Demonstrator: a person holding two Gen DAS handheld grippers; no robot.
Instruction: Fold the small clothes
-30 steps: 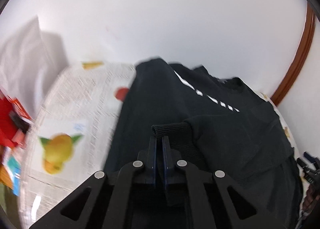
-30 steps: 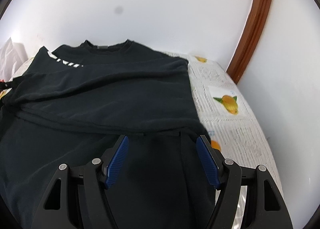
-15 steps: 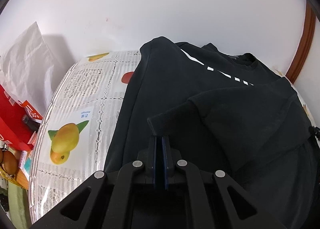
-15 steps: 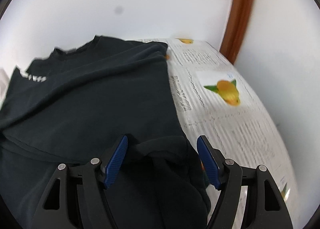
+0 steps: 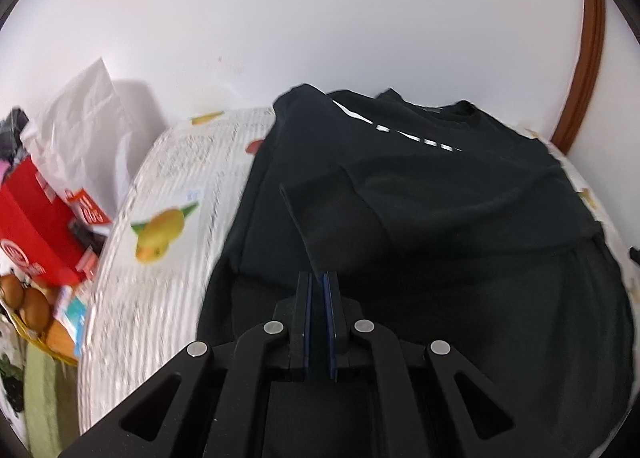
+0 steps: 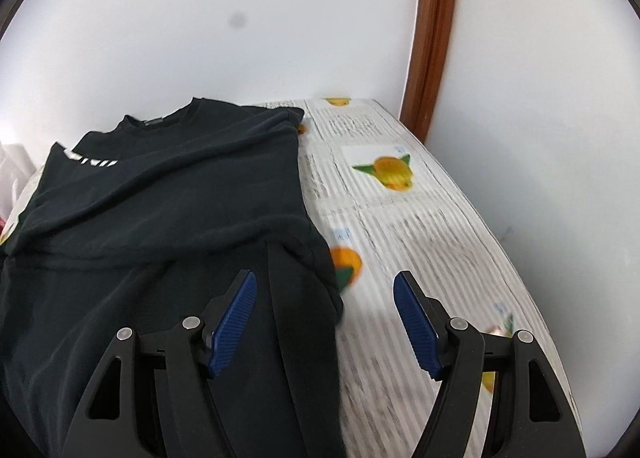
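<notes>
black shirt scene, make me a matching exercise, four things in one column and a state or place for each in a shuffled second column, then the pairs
Things
1. left gripper
2. right gripper
3. red box
4. black shirt

States or places
A. jaws wide apart above the shirt's right edge
B. spread on the fruit-print tablecloth
C. shut on a sleeve cuff
D. at the table's left edge, beside a white bag

Pairs: 1-C, 2-A, 3-D, 4-B
</notes>
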